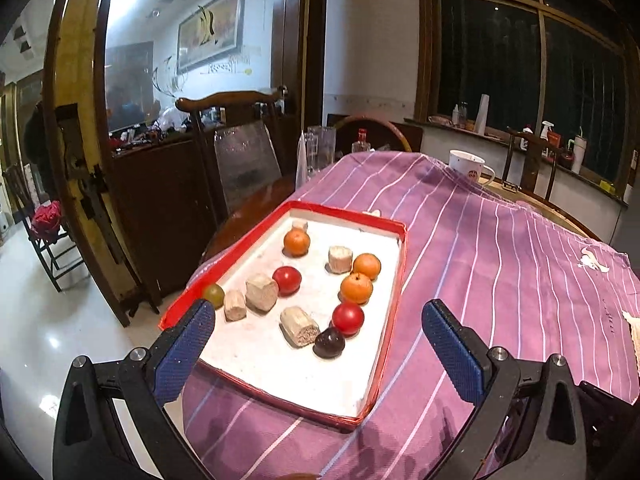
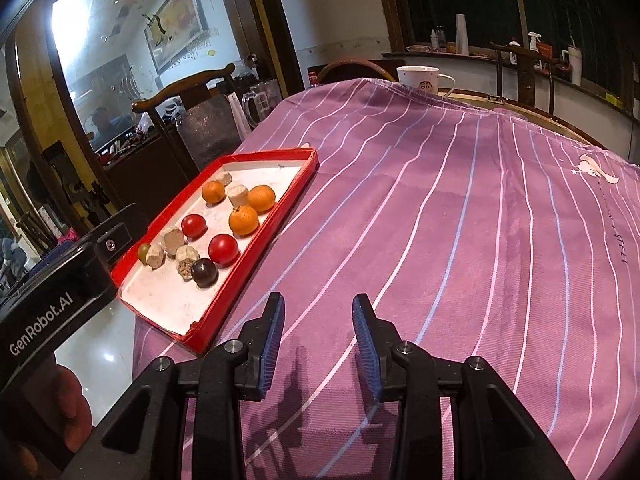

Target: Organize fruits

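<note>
The red-rimmed tray (image 1: 394,264) lies on the purple striped cloth (image 2: 440,208) at the table's left edge, its near left corner jutting past the cloth toward the floor. Inside, the fruits sit well apart from the near rim: three oranges (image 1: 357,288), two red fruits (image 1: 347,318), a dark plum-like fruit (image 1: 329,342) touching the nearer red one, and a small green fruit (image 1: 213,294) against the left wall. Pale stubby cut pieces (image 1: 262,291) lie among them; what they are is hard to tell. The near end of the tray is bare white floor.

The left gripper (image 1: 318,338) hangs over the tray's near end, jaws spread wide with nothing between them; its left finger (image 1: 188,344) hides part of the left rim. The right gripper (image 2: 318,340) hovers over bare cloth just right of the tray, jaws parted by a narrow gap and empty. To its right the cloth runs wide and free of objects.

A white mug (image 2: 420,78) stands at the far edge, its base hidden by the cloth's rise. In the right wrist view the left gripper's body covers the tray's near left corner.
</note>
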The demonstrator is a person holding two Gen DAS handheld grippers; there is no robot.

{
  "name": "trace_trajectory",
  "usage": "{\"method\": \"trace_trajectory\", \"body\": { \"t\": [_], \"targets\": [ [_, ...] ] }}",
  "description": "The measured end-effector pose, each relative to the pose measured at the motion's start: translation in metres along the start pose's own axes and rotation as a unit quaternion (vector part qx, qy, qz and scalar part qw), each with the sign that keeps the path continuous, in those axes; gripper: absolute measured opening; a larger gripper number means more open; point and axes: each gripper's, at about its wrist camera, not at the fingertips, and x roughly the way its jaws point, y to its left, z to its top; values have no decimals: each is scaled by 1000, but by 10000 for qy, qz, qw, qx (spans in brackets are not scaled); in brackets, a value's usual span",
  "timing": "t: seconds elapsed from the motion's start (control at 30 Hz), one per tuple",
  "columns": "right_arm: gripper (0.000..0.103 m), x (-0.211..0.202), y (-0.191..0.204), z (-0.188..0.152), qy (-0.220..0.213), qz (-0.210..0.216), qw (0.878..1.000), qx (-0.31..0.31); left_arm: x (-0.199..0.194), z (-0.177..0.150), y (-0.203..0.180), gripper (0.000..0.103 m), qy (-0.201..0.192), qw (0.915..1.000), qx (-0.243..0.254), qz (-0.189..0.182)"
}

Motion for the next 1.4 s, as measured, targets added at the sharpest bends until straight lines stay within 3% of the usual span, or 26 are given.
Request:
{"method": "trace_trajectory", "body": {
  "t": [1.07, 1.4],
  "targets": [
    [40, 7, 18, -9, 58, -284, 9984, -479, 23, -9, 6, 103, 574, 9973, -275, -373],
    [40, 10, 21, -11, 109, -190, 9984, -513, 28, -12, 7, 103, 731, 9966, -288, -240]
  ]
}}
